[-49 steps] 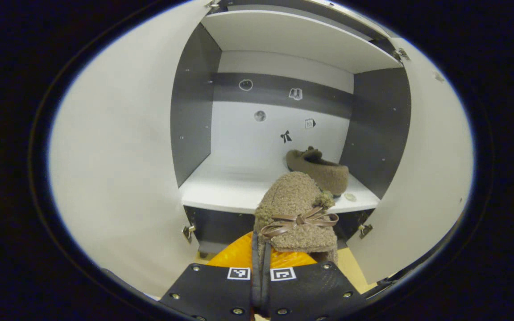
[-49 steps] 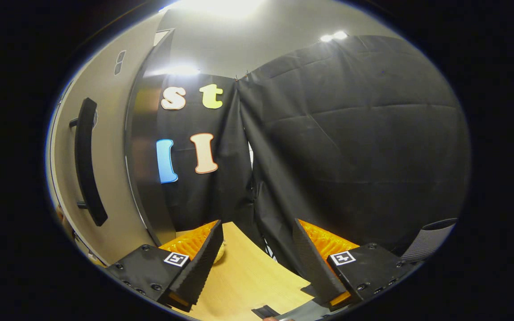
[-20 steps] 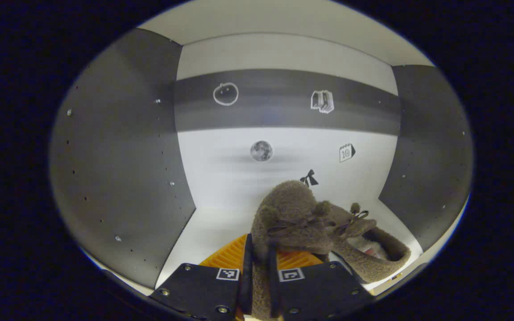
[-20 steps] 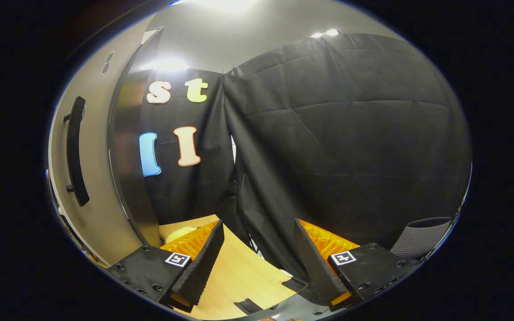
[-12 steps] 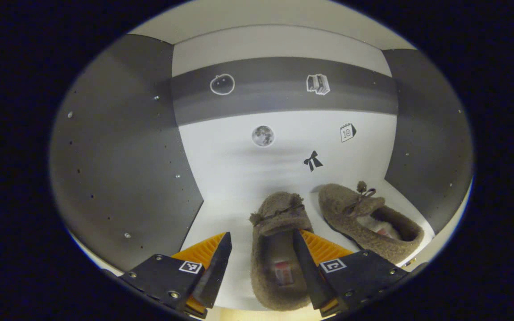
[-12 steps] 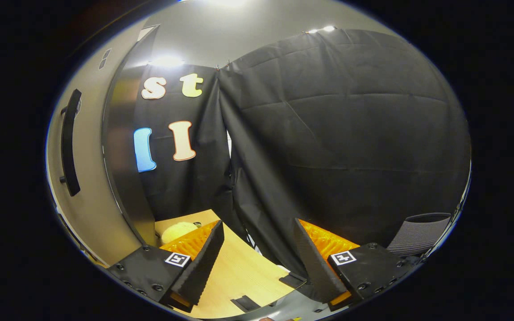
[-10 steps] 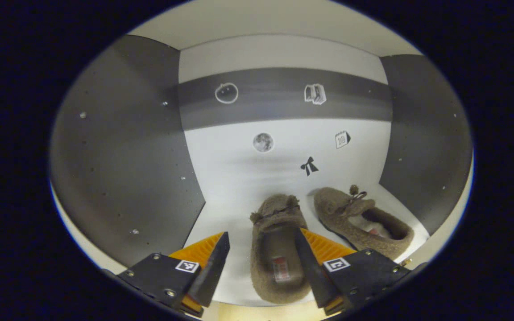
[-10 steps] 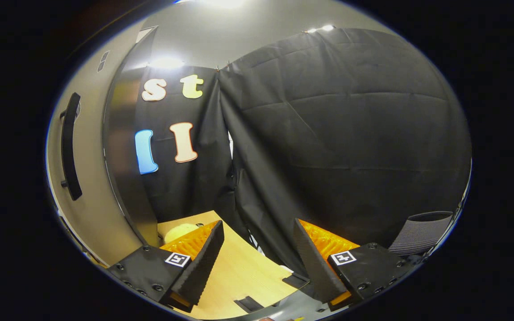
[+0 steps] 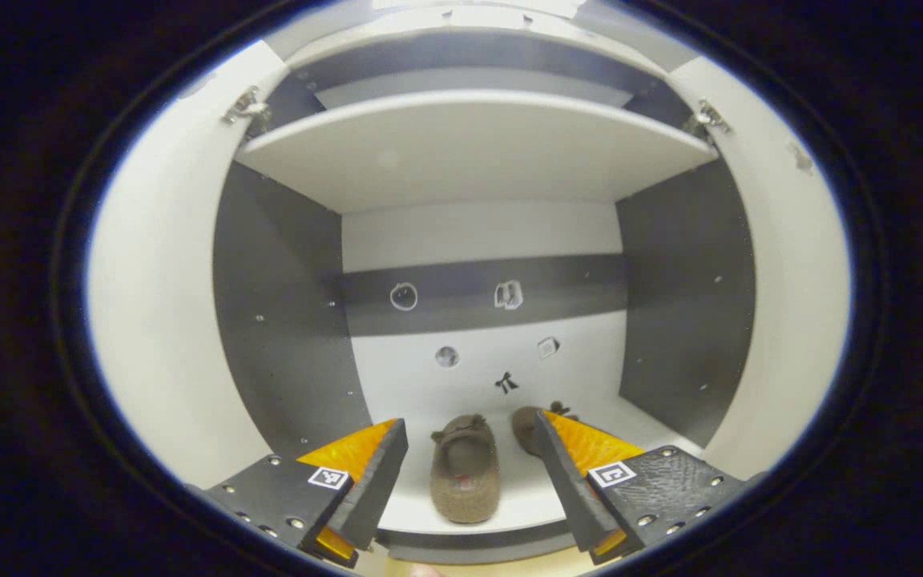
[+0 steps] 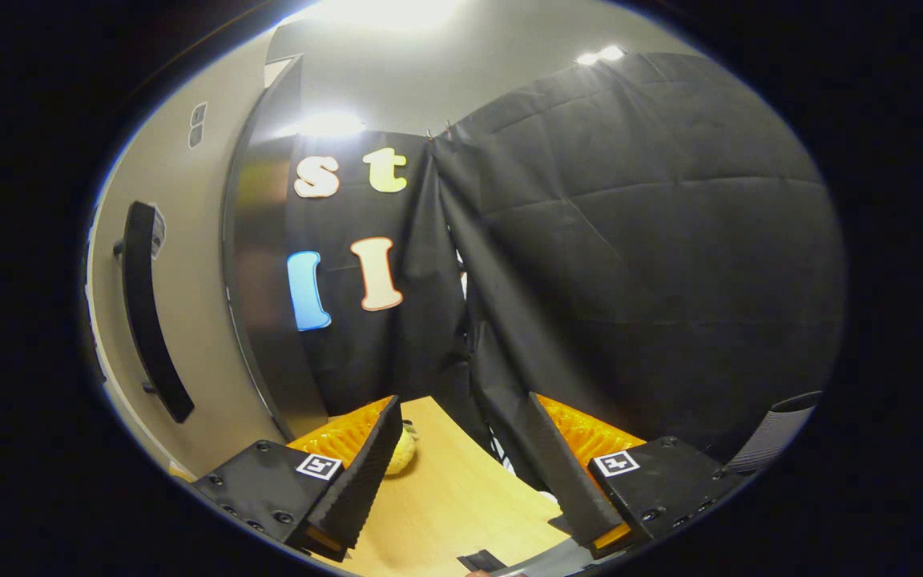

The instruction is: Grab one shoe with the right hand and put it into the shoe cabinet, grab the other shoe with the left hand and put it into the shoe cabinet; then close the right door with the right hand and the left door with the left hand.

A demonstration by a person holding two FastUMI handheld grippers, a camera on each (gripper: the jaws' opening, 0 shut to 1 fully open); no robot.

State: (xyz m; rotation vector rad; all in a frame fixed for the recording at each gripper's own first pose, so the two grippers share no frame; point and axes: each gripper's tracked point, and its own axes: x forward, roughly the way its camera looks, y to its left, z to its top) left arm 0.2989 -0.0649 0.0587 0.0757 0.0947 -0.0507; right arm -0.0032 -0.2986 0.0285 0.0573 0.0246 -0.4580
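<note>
In the left gripper view the shoe cabinet (image 9: 461,152) stands with both doors swung out. A fuzzy brown shoe (image 9: 464,479) lies on the bottom shelf, heel toward me. The second brown shoe (image 9: 527,424) sits to its right, mostly hidden behind my right finger (image 9: 558,465). My left gripper (image 9: 469,485) is open and empty, just outside the cabinet front. In the right gripper view my right gripper (image 10: 461,473) is open and empty above the wooden floor (image 10: 445,513), beside the outer face of the right door (image 10: 197,320) with its black handle (image 10: 149,320).
The left door (image 9: 165,320) and the right door (image 9: 782,304) flank the opening in the left gripper view. A white upper shelf (image 9: 469,144) spans the cabinet. A small yellow object (image 10: 401,450) lies on the floor by the cabinet's corner. A grey ribbed item (image 10: 774,437) shows at the right edge.
My left gripper opened, let go of the shoe on the bottom shelf, then drew back out of the cabinet. The right gripper shifted slightly and stayed open.
</note>
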